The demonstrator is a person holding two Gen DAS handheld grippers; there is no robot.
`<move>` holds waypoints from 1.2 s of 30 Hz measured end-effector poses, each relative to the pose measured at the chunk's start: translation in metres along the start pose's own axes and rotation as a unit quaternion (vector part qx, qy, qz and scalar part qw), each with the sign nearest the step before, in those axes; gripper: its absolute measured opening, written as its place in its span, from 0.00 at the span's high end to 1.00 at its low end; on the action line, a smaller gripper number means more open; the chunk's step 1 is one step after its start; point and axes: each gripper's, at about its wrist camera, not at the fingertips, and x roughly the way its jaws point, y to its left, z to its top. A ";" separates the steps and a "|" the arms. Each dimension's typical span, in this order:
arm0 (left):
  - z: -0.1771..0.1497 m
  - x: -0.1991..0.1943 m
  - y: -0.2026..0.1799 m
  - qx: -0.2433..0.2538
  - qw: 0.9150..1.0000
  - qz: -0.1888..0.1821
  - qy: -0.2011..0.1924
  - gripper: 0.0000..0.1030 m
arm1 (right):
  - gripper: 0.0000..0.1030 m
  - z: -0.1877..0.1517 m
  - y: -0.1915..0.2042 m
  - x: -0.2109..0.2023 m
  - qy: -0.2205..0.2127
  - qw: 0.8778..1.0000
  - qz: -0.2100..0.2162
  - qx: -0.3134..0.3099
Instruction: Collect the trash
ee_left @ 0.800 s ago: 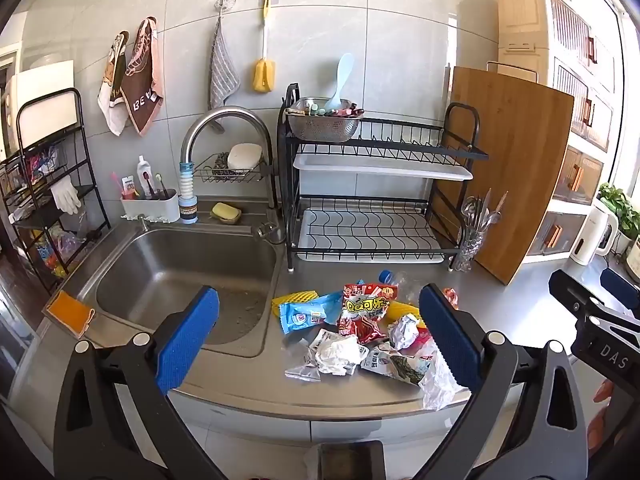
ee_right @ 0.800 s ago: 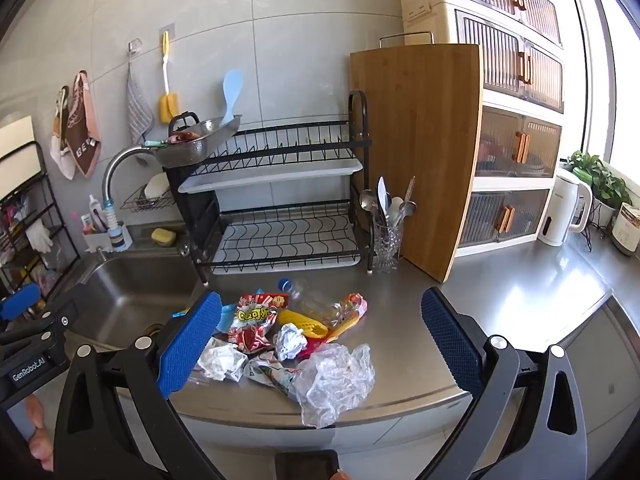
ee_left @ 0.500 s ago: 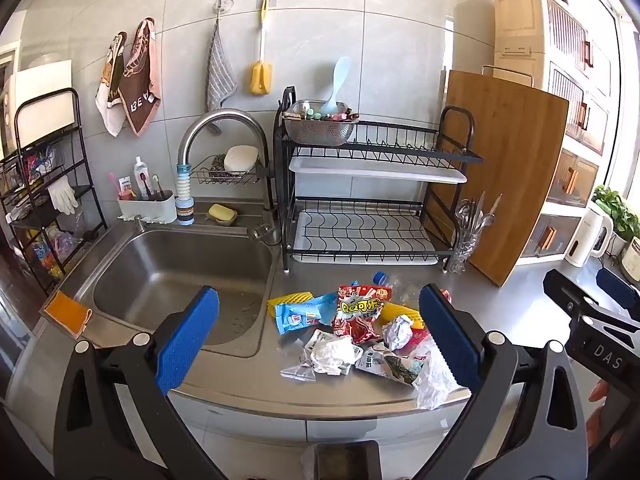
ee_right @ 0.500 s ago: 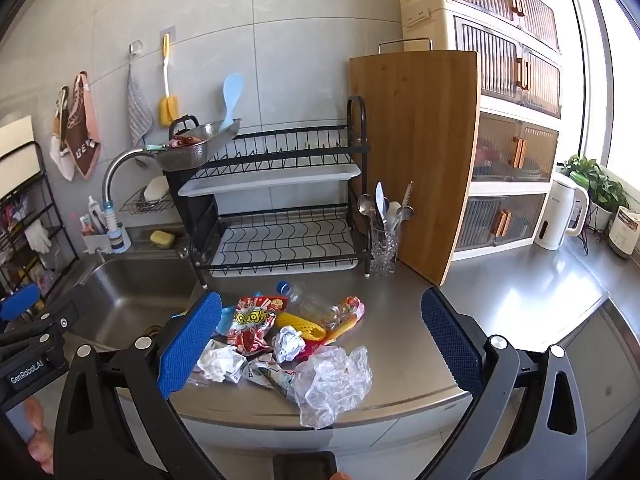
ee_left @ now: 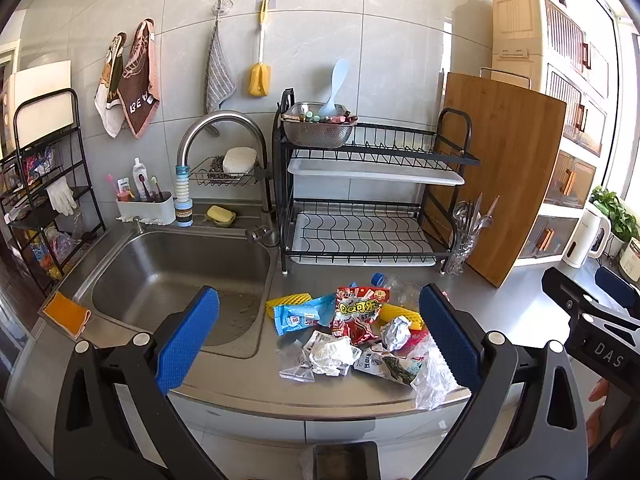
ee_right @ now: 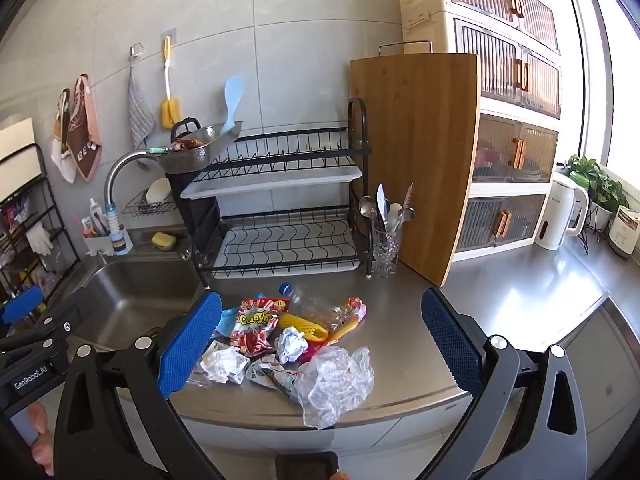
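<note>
Trash lies heaped right of the stainless steel sink: blue wrapper, red snack bag, crumpled clear plastic bag. Left gripper and right gripper hover spread wide, empty. Collecting seems unstarted; next, descend and pinch one piece.

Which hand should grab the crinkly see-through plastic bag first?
Probably the right. The crumpled clear plastic bag lies almost centred between the open right gripper, near the steel counter's front edge. In the left wrist view it sits off beside the open left gripper's right finger.
</note>
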 end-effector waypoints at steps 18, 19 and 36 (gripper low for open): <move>0.000 0.000 0.002 0.000 1.000 -0.005 -0.002 0.08 | 0.03 0.000 0.001 0.002 0.001 1.000 -0.004 0.000; 0.001 0.000 0.002 0.001 1.000 -0.005 -0.002 0.08 | 0.03 0.000 0.001 0.002 0.001 1.000 -0.005 0.000; 0.001 0.001 -0.001 0.003 1.000 -0.005 -0.003 0.08 | 0.03 0.002 0.000 0.002 -0.002 1.000 -0.007 0.002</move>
